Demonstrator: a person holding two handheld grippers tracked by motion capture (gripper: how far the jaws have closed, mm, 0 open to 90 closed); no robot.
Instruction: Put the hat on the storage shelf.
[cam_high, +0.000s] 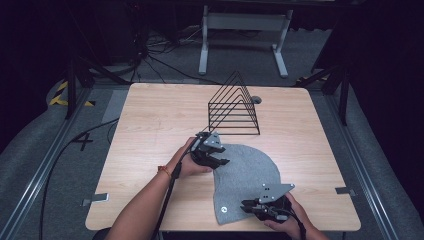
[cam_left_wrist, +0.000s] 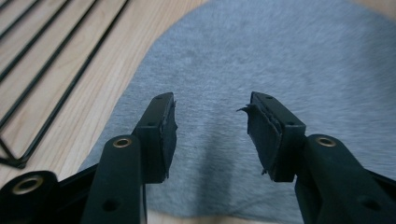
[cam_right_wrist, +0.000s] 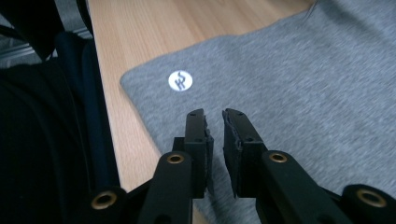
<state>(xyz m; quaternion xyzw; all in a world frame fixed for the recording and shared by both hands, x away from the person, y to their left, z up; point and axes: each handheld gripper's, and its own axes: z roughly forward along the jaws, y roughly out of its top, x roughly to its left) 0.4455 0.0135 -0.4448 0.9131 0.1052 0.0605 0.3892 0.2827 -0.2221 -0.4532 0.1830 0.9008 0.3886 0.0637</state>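
Your grey hat (cam_high: 245, 175) lies flat on the worktop (cam_high: 150, 130), near its front edge, just in front of the wire rack (cam_high: 234, 107). Your left tool (cam_high: 216, 159) stands at the hat's upper left edge, jaws half open over the felt, gripping nothing. Your right tool (cam_high: 248, 206) sits at the hat's lower edge beside the white logo (cam_right_wrist: 180, 80), jaws nearly shut, a narrow gap showing, nothing held.

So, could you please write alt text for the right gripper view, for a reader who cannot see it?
Two black jaws of the right gripper stand nearly closed, a thin gap between them, over a grey felt hat lying flat on a light wooden table. A round white logo patch sits near the hat's edge, beyond the jaws.
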